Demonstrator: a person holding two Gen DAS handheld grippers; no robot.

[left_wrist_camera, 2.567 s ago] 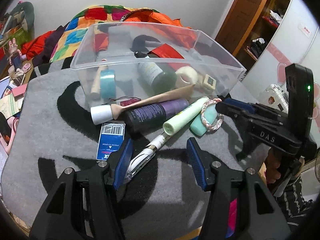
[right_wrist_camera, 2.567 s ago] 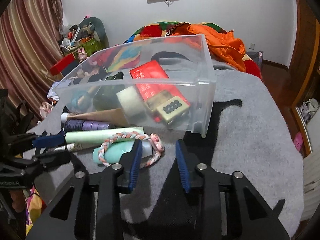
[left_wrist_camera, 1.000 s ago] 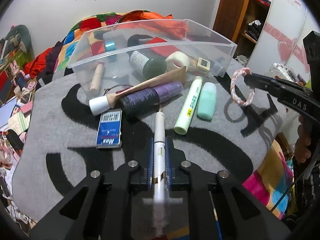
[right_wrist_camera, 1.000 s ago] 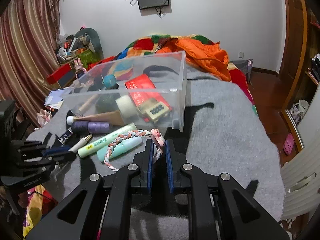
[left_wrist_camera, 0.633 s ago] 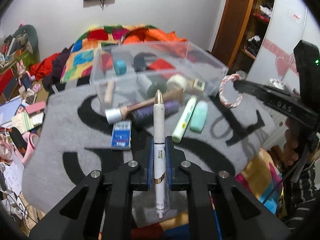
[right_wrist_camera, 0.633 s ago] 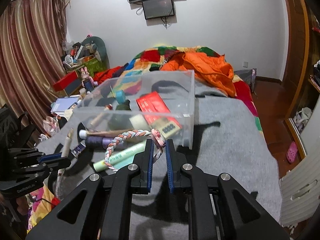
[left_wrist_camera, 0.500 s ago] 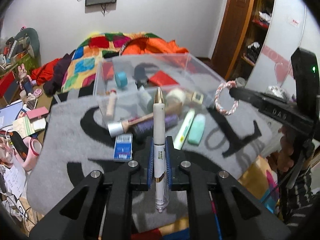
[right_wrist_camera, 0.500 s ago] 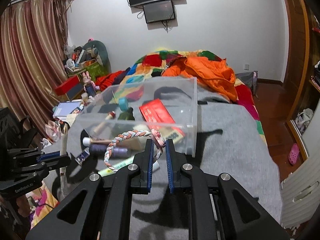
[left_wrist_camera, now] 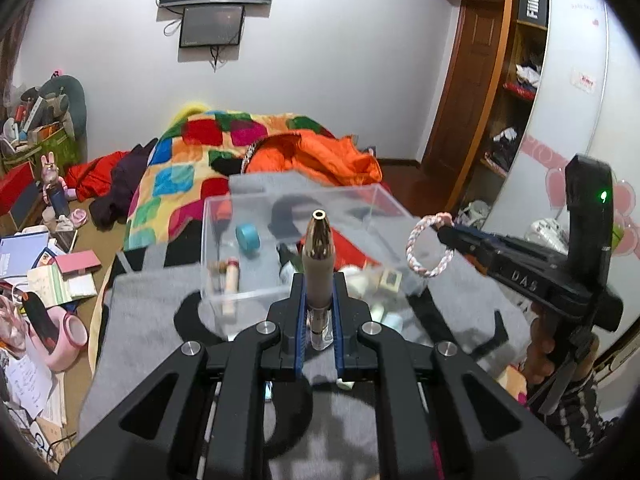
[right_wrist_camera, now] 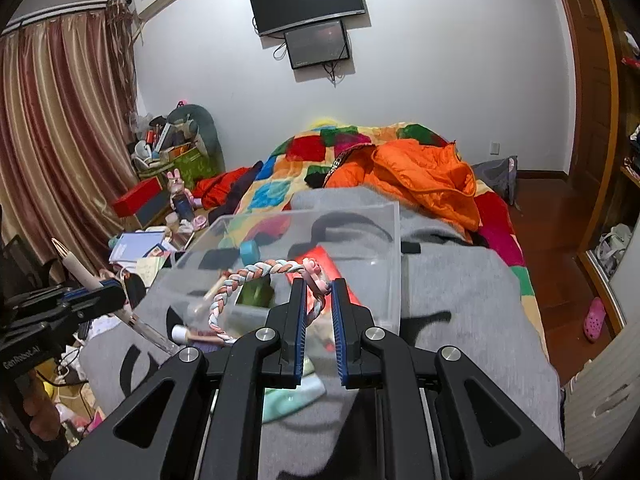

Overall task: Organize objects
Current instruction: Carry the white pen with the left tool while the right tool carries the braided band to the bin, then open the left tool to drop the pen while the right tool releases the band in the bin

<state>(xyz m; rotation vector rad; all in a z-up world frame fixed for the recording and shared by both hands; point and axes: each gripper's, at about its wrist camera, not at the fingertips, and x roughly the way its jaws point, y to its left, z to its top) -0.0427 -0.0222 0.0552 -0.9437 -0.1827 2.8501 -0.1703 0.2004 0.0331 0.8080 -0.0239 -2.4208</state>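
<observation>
My left gripper [left_wrist_camera: 318,280] is shut on a white pen [left_wrist_camera: 319,264] whose gold tip points away from me, lifted above the grey blanket. Seen from the right wrist, that pen [right_wrist_camera: 76,266] sticks up from the left gripper [right_wrist_camera: 106,294] at the left edge. My right gripper [right_wrist_camera: 319,286] is shut on a braided pink, white and blue bracelet [right_wrist_camera: 256,274], which loops out to its left. In the left wrist view the bracelet [left_wrist_camera: 428,246] hangs from the right gripper [left_wrist_camera: 448,236] at the right. Ahead of both stands the clear plastic bin [left_wrist_camera: 256,248] [right_wrist_camera: 384,264] holding several small items.
The bin sits on a grey and black blanket [right_wrist_camera: 460,292] over a bed with a patchwork quilt [left_wrist_camera: 192,160] and an orange jacket [right_wrist_camera: 420,176]. A mint tube [right_wrist_camera: 292,396] lies below my right gripper. Books and clutter [left_wrist_camera: 44,276] cover the floor at left. A wardrobe [left_wrist_camera: 512,92] stands right.
Both grippers shut on their items and rose from the blanket: the left with the pen, the right with the bracelet. The bin and the loose items now sit lower in both views.
</observation>
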